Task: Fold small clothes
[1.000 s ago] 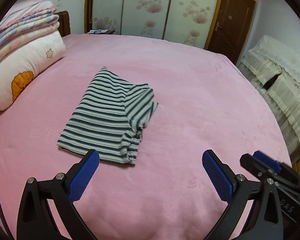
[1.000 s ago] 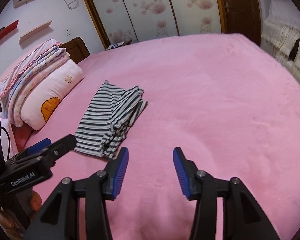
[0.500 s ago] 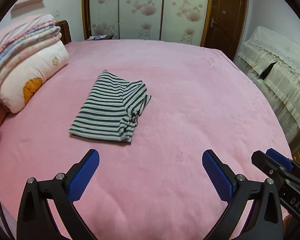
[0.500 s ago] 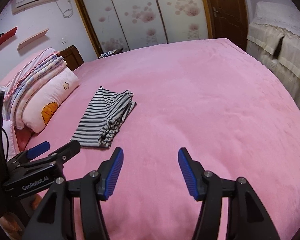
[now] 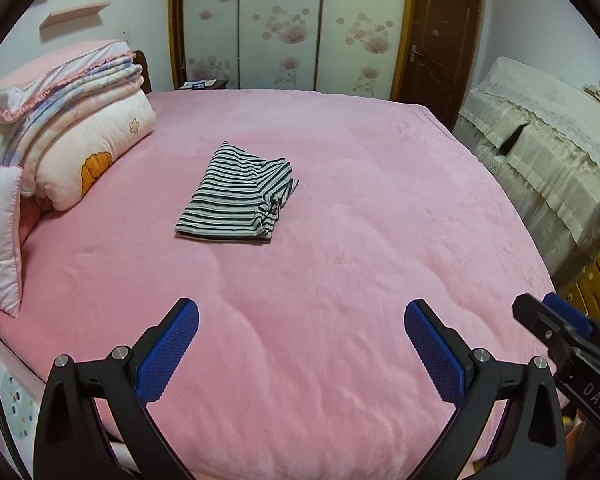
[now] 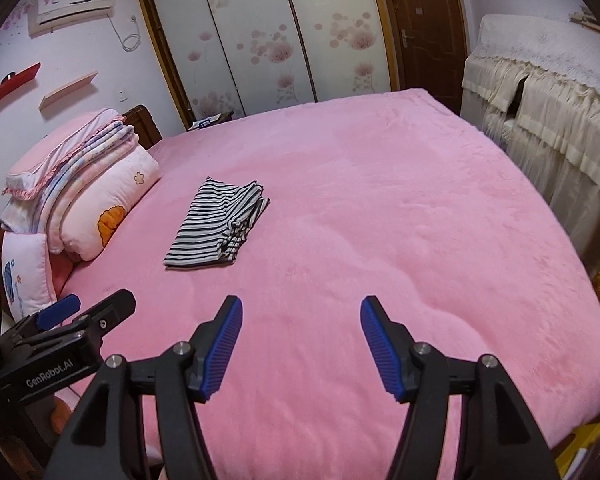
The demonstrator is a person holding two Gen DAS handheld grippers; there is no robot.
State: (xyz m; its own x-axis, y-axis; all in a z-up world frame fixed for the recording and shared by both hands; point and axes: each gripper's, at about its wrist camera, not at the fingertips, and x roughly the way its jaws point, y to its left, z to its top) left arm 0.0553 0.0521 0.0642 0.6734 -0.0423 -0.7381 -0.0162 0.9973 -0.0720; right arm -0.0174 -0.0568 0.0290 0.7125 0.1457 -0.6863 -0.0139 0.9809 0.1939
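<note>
— Where's the shirt [image 5: 236, 196]?
— Lying flat in the middle of the pink bed [image 5: 380, 200], folded small, near the pillows [image 5: 88, 148]. Looks done.
— Holding anything?
— No. Left gripper [image 5: 302, 354] spread wide, nothing in it. Right gripper [image 6: 302, 346] spread wide too, nothing in it.
— Why so far from the shirt?
— Probably finished. Held low over the near edge of the bed, well apart from the cloth, so no bumping the neat fold.

You are backing both grippers away from the bed.
Your left gripper [image 5: 302, 344] and right gripper [image 6: 301, 340] now sit well apart from the striped garment [image 5: 236, 196], which looks smaller.
</note>
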